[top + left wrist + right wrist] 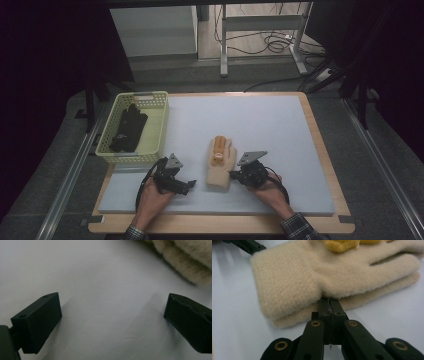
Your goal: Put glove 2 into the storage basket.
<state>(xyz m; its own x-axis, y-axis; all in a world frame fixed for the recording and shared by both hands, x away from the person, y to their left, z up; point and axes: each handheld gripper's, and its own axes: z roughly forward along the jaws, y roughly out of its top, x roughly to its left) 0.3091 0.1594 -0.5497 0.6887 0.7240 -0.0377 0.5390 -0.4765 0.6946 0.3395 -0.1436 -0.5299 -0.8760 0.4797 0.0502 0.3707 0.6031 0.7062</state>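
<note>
The fuzzy beige fleece glove [312,275] is lying on a smooth, matt pale mat [260,120] edged by bare wood. The jaws are looking like matt black plastic, as is the latticed yellow plastic basket [160,125].

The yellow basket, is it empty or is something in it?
Not empty. The yellow basket holds dark gloves, lying inside it in the high view.
</note>
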